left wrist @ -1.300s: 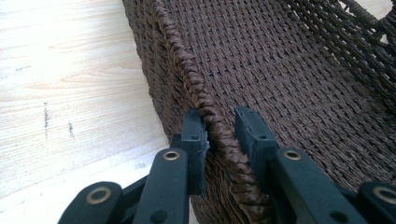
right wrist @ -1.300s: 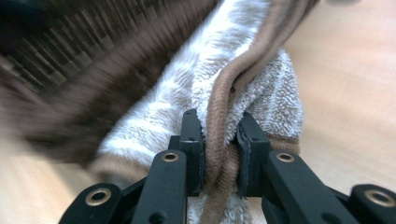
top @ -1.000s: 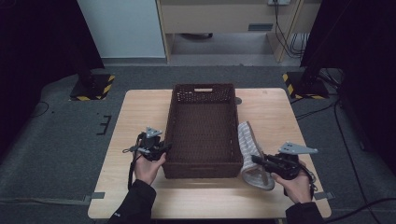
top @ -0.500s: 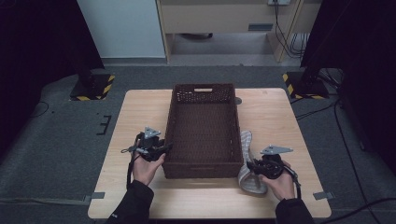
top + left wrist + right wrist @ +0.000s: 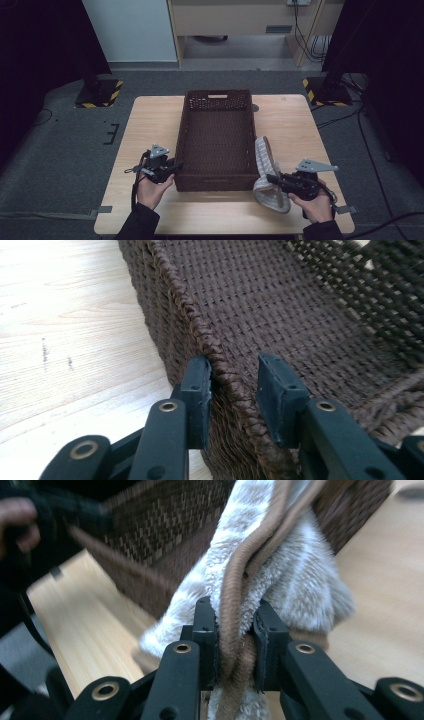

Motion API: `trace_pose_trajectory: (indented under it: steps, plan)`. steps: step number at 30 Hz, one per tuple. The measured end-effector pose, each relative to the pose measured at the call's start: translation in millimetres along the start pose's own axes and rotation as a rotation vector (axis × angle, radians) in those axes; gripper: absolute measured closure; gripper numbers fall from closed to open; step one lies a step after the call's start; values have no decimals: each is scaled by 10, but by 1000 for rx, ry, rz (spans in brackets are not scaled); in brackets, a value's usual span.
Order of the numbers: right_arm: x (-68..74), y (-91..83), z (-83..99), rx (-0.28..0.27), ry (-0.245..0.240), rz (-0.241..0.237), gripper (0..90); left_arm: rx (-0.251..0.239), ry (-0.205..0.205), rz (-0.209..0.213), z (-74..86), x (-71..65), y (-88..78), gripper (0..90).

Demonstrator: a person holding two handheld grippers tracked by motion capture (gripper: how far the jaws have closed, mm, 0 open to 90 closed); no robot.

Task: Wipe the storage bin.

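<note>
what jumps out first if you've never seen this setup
The big dark brown wicker basket fills the middle of the wooden table, open and with nothing in it. At its right wall, the right gripper pinches a fluffy white slipper with brown trim. On the other side, the left gripper straddles the basket's braided rim, its jaws having just been closing, the right pad not yet touching.

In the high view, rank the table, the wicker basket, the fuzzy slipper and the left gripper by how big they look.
1. table
2. wicker basket
3. fuzzy slipper
4. left gripper, smallest, though its visible body is not far below the slipper, so those two are close.
</note>
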State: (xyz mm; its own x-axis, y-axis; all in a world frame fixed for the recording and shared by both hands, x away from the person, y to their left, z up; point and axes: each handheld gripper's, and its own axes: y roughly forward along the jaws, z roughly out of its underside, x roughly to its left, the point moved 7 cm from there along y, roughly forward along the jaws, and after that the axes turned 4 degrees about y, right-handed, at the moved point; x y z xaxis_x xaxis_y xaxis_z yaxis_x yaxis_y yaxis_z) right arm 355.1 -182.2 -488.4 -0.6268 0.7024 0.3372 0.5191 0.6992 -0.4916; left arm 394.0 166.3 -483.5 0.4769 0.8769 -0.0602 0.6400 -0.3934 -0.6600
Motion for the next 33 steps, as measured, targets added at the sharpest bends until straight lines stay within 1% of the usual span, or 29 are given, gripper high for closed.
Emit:
trace_pose_trajectory:
  steps: [1, 3, 4, 6, 7, 8, 9, 10, 11, 12, 13, 15, 16, 19, 21, 22, 24, 27, 28, 31, 33]
  plan:
    - [-7, 52, 50, 23, 4, 12, 762, -4, -1, -11, 4, 10, 4, 675]
    - [-33, 144, 151, 68, 12, 30, 762, -13, -14, -6, 12, 26, 6, 688]
    - [-47, 187, 202, 99, 3, 44, 762, -16, -18, -2, 16, 28, 7, 690]
    - [-71, 271, 278, 139, -8, 72, 762, -20, -17, -8, 17, 25, 9, 696]
    - [-91, 306, 299, 151, -17, 89, 762, -20, -15, -12, 16, 24, 10, 698]
    - [-108, 337, 316, 162, -16, 100, 762, -20, -14, -13, 16, 24, 11, 700]
    - [-134, 373, 340, 175, -22, 119, 761, -21, -19, -8, 15, 27, 10, 700]
    - [-169, 418, 379, 202, -36, 141, 760, -24, -20, -6, 14, 30, 12, 700]
    - [-180, 443, 401, 217, -32, 150, 759, -26, -19, -7, 14, 35, 13, 700]
    - [-192, 467, 409, 218, -25, 155, 759, -28, -18, -9, 13, 41, 13, 700]
    - [-198, 467, 396, 218, -29, 152, 758, -29, -18, -10, 13, 50, 13, 701]
    - [-201, 425, 349, 203, -31, 152, 756, -34, -20, -8, 11, 63, 14, 700]
    - [-210, 387, 321, 189, -22, 154, 755, -34, -17, -10, 12, 71, 14, 701]
    - [-308, 211, 203, 117, -10, 175, 754, -34, -19, -8, 12, 96, 11, 706]
    - [-404, 77, 133, 70, 3, 207, 752, -35, -23, -9, 16, 116, 6, 711]
    - [-458, 15, 110, 57, 4, 229, 751, -36, -23, -9, 17, 128, 3, 713]
    - [-573, -93, 93, 47, 1, 287, 749, -36, -23, -8, 21, 153, -4, 718]
    - [-709, -212, 97, 45, -3, 348, 746, -38, -24, -7, 26, 194, -15, 724]
    - [-742, -241, 104, 49, 2, 365, 746, -37, -27, -7, 29, 210, -21, 727]
    - [-837, -322, 126, 76, -13, 425, 744, -37, -32, -5, 39, 265, -43, 737]
    - [-880, -348, 152, 94, -15, 449, 742, -34, -33, -6, 47, 306, -64, 742]
